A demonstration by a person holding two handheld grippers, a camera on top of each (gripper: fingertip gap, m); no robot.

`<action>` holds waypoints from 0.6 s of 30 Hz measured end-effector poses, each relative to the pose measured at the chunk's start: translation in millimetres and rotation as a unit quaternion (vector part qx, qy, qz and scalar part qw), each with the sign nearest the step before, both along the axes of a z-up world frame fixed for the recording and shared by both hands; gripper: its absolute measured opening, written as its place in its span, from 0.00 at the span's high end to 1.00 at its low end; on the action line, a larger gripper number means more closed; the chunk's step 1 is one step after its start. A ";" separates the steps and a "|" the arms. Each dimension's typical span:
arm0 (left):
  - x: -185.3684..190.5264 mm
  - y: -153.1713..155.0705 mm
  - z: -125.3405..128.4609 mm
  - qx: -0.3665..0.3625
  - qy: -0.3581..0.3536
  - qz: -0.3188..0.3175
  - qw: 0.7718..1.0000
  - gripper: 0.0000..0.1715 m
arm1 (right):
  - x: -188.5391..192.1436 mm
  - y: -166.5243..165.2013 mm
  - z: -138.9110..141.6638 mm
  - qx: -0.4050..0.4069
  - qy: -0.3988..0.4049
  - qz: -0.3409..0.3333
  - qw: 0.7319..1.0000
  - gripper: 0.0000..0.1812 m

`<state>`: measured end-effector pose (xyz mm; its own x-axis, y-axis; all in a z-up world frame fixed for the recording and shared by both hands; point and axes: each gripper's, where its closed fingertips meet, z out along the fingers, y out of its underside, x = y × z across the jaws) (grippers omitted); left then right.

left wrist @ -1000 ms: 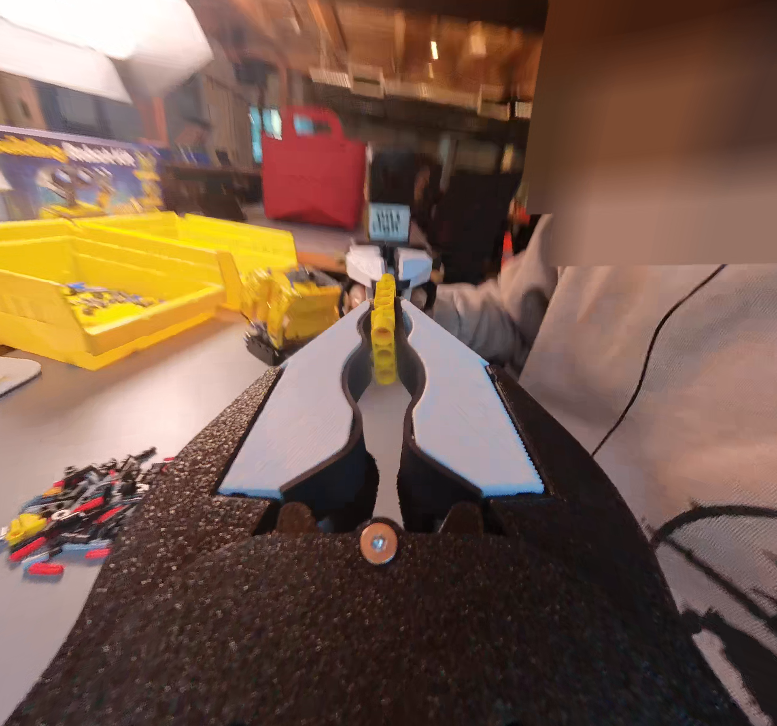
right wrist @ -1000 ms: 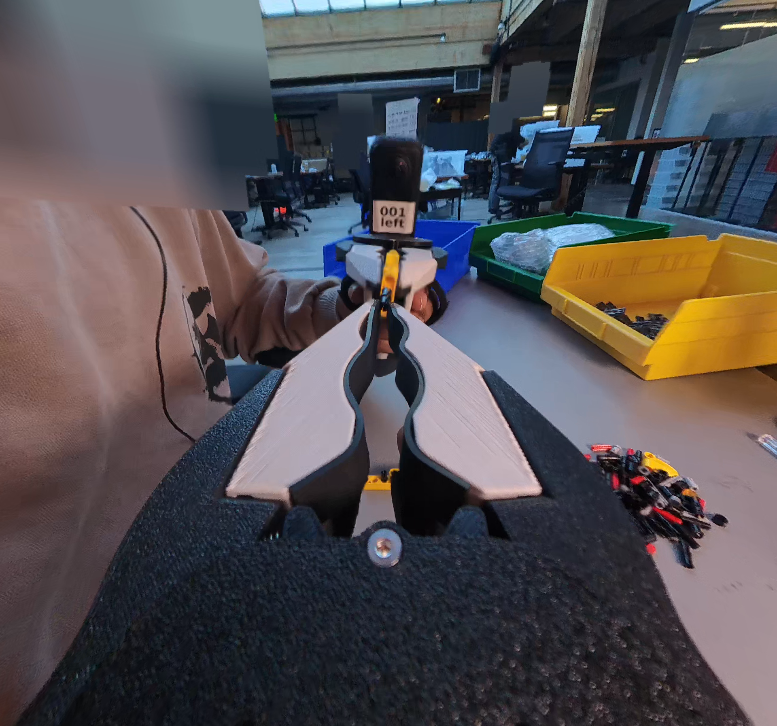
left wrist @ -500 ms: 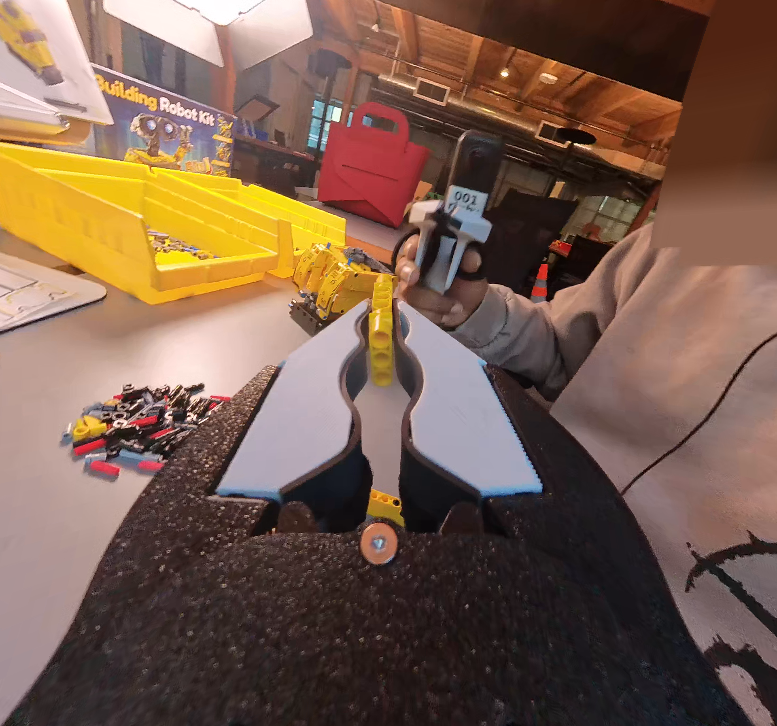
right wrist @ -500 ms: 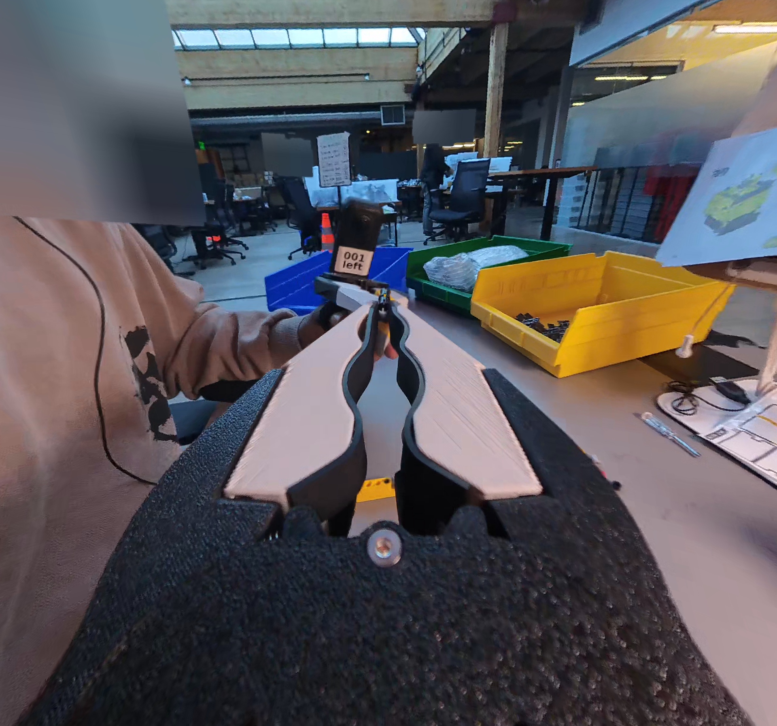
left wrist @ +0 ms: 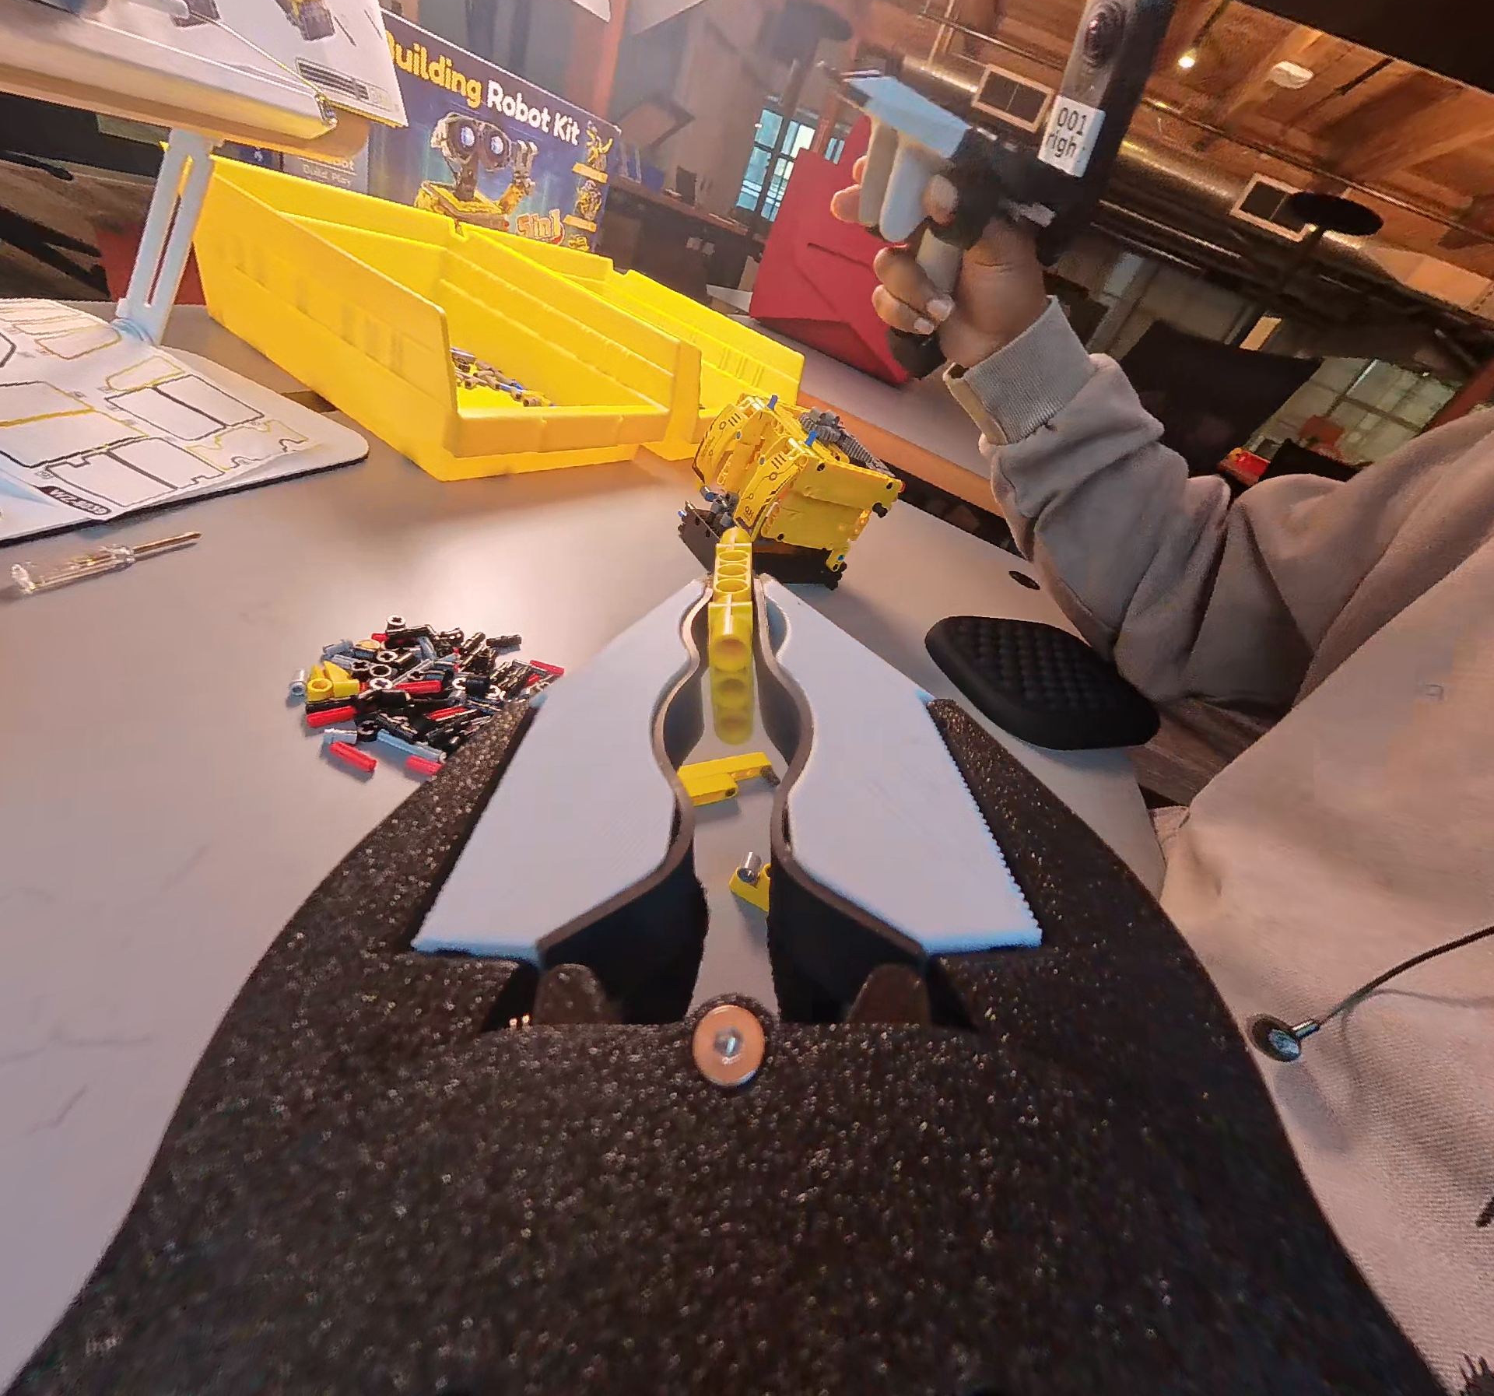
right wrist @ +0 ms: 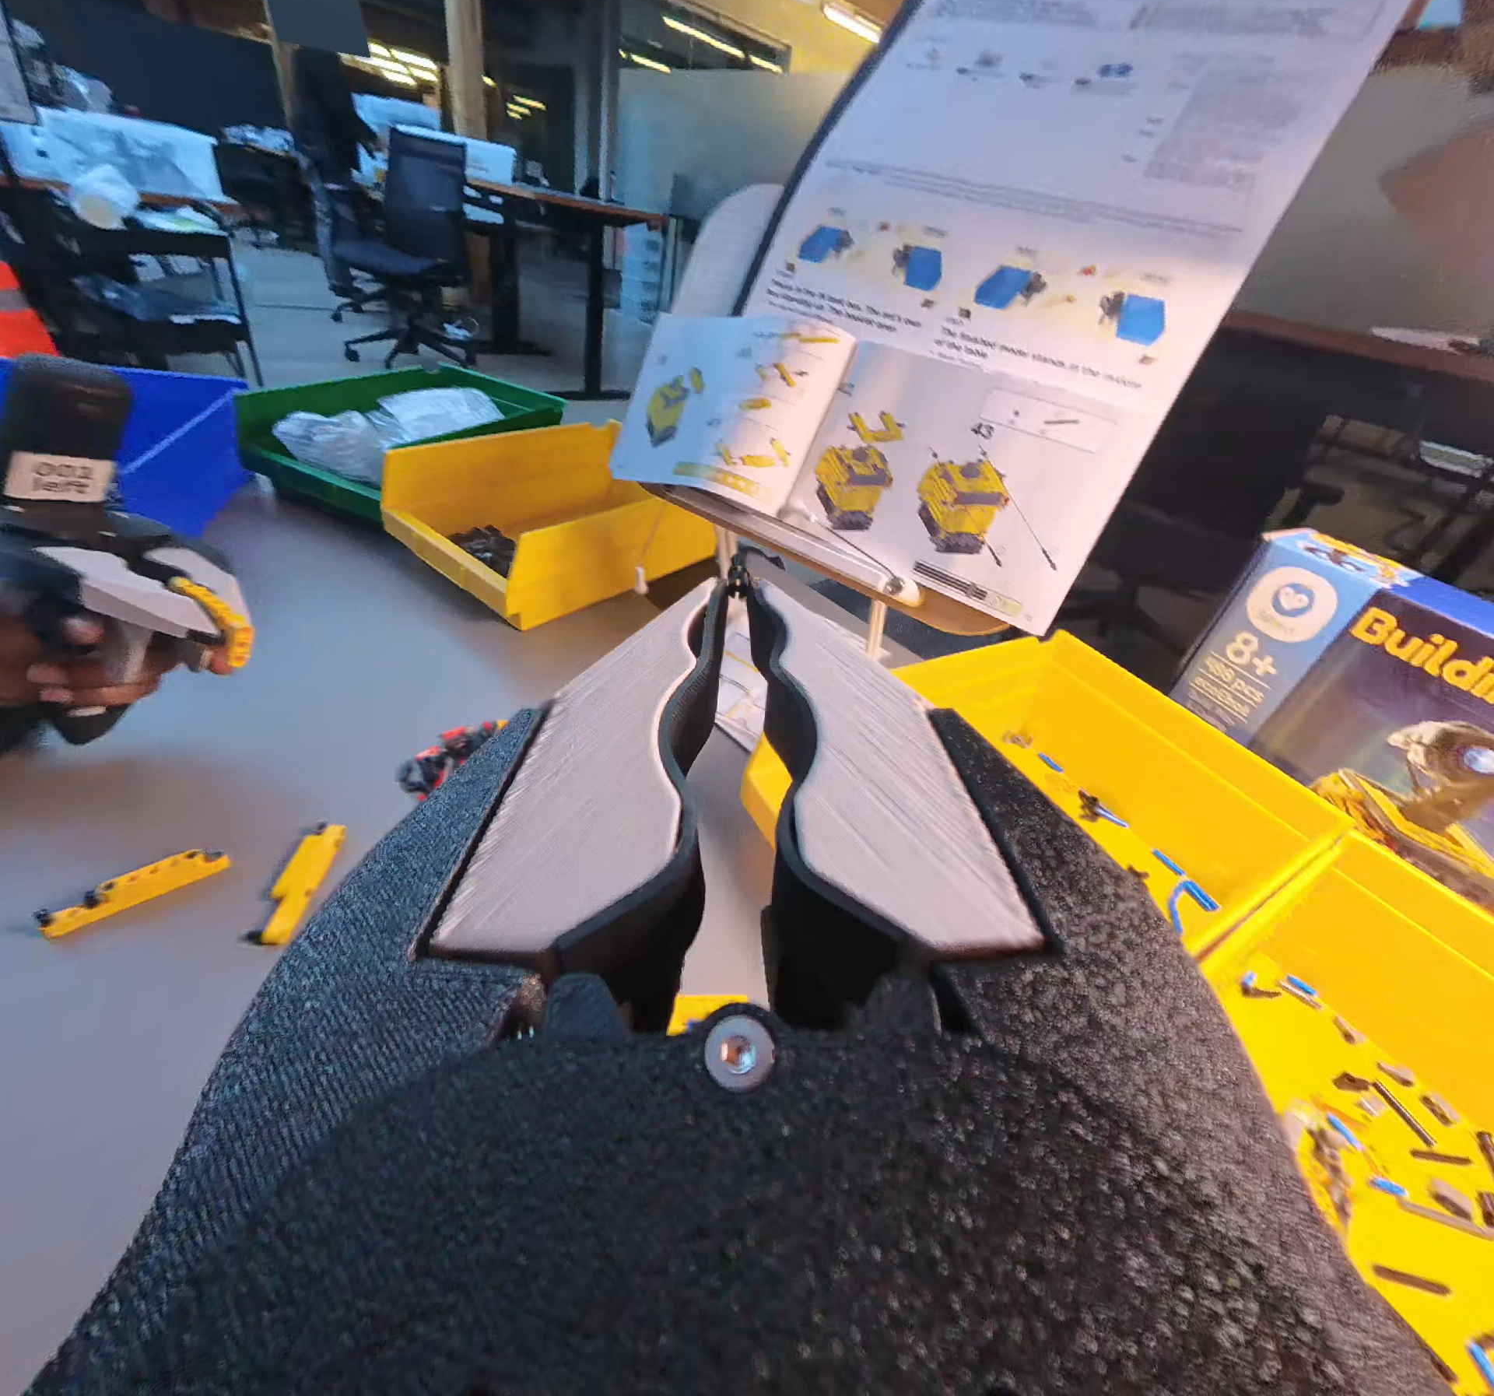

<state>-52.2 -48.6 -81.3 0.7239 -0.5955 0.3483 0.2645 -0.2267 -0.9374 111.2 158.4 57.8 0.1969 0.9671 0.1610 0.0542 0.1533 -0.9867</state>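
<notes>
Mid-frame, the left gripper (left wrist: pixel 734 581) has a yellow holed beam (left wrist: pixel 732 650) clamped over the grey bench (left wrist: pixel 162 832), while the right gripper (right wrist: pixel 736 596) pinches a tiny black pin (right wrist: pixel 736 579) at centre.

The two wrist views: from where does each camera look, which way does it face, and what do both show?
Left wrist view: sits behind the left gripper, shut on a yellow beam; faces the yellow model; shows the person's right hand.
Right wrist view: sits behind the right gripper, pinching a small black part; faces the instruction booklet.
Shared: the grey table, the small parts pile.
</notes>
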 end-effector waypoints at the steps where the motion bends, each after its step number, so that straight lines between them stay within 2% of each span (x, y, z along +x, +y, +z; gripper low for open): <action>1: -1.2 0.4 -0.2 0.000 0.002 0.004 1.000 0.97 | -1.6 13.5 -5.5 -0.004 -0.009 -0.012 1.000 0.98; 4: -4.9 1.9 -1.6 -0.002 0.006 0.015 1.000 0.97 | -15.1 38.4 -25.1 -0.028 -0.037 -0.010 0.999 0.98; 6: -8.2 3.5 -4.1 -0.005 0.012 0.025 1.000 0.97 | -33.5 36.0 -43.7 -0.063 -0.072 0.014 0.995 0.98; 10: -12.5 5.7 -8.9 -0.013 0.021 0.037 0.999 0.97 | -83.1 -9.2 -93.3 -0.042 -0.202 0.057 0.977 0.98; 13: -12.0 5.4 -9.8 -0.014 0.027 0.036 0.999 0.97 | -113.3 -52.8 -141.0 -0.004 -0.324 0.099 0.941 0.98; 15: -12.1 5.3 -11.1 -0.014 0.037 0.039 0.998 0.97 | -131.4 -71.1 -158.8 0.044 -0.364 0.101 0.925 0.98; 18: -11.1 4.6 -11.0 -0.012 0.044 0.038 0.998 0.97 | -153.2 -95.7 -196.4 0.040 -0.420 0.121 0.899 0.98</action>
<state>-63.4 -44.1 -92.3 0.7953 -0.5304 0.2937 0.1977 -0.2310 -0.9526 -42.0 62.7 -138.6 -0.2416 0.9437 0.2262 0.7299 0.3303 -0.5985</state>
